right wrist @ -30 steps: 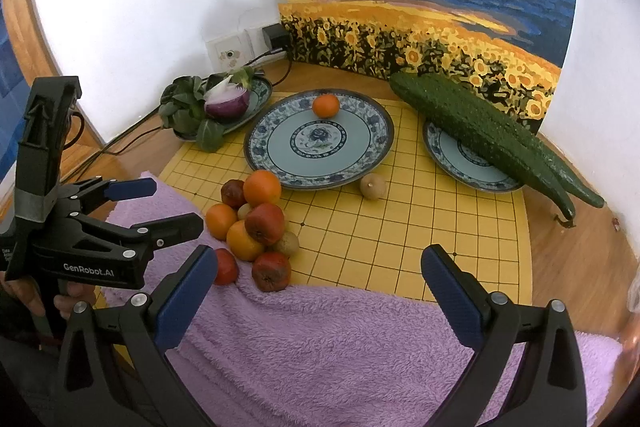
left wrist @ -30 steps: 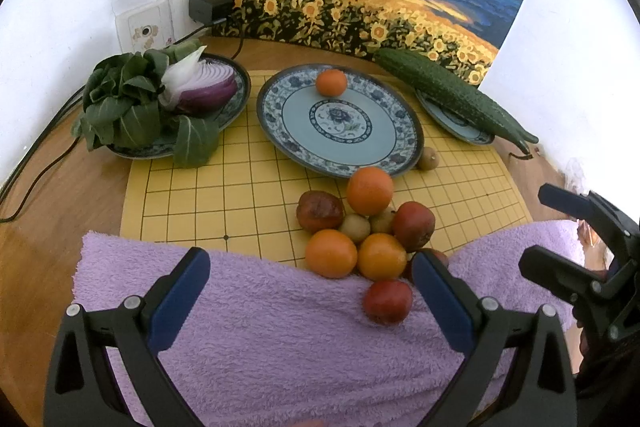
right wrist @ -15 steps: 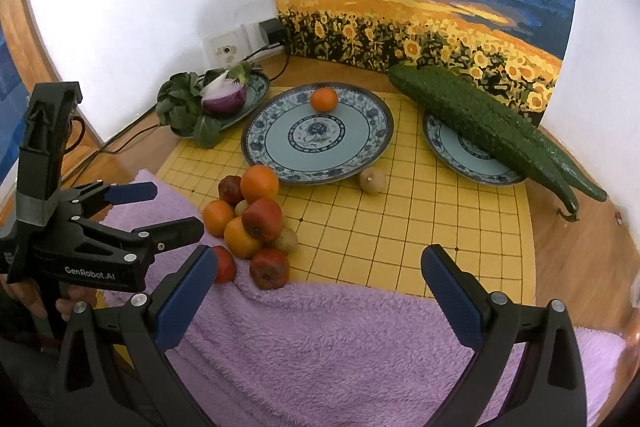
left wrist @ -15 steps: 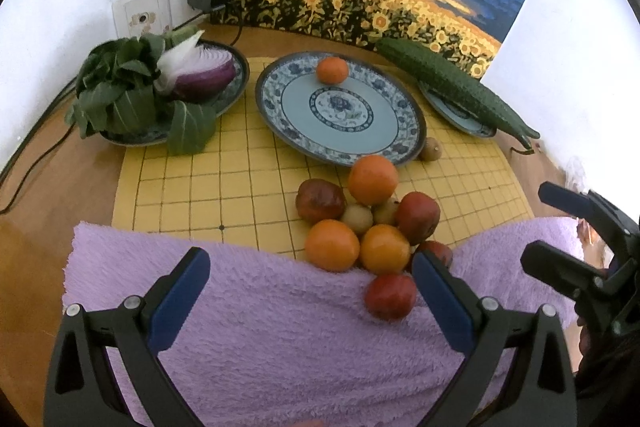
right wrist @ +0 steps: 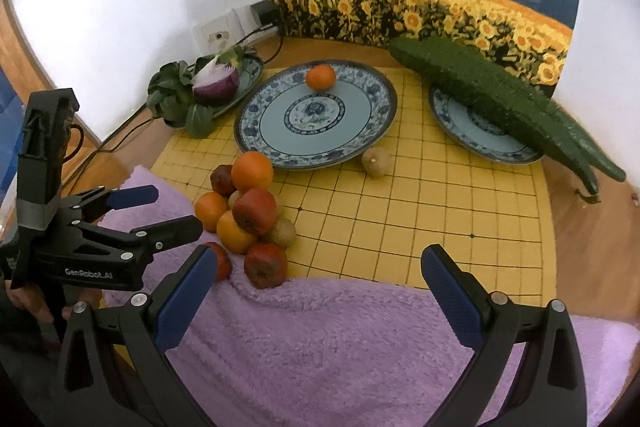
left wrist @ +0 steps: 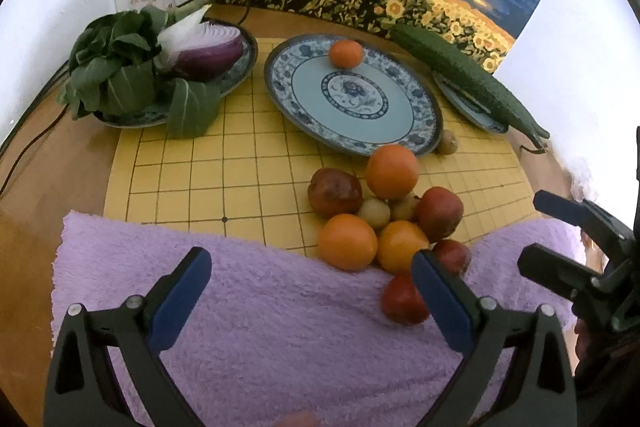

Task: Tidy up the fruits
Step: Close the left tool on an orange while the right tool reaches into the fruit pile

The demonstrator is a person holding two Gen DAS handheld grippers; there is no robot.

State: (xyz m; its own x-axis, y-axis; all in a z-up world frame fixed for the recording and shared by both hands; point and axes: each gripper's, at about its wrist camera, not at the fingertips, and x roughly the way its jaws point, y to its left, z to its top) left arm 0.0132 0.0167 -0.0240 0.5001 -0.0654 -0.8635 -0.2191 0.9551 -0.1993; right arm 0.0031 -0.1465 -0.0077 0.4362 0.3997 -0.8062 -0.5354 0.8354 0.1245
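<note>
A pile of fruit (left wrist: 384,219) (right wrist: 248,211), oranges, dark red fruits and small brown ones, sits on the yellow grid mat at the towel's edge. Behind it is a large blue patterned plate (left wrist: 352,107) (right wrist: 348,123) holding one orange (left wrist: 346,53) (right wrist: 321,77) at its far rim. A lone small brown fruit (right wrist: 376,161) lies beside the plate. My left gripper (left wrist: 310,263) (right wrist: 176,209) hovers open over the towel, just short of the pile, holding nothing. My right gripper (right wrist: 320,255) (left wrist: 534,229) is open too, to the right of the pile.
A purple towel (left wrist: 260,307) covers the near table. A plate of bok choy and half a red onion (left wrist: 160,67) stands at the back left. Two long cucumbers (right wrist: 500,103) lie across a small plate at the right. A sunflower painting, wall socket and cables stand behind.
Both grippers have edged forward, so the pile and plates sit a little closer. The fruit has not moved and both grippers stay open.
</note>
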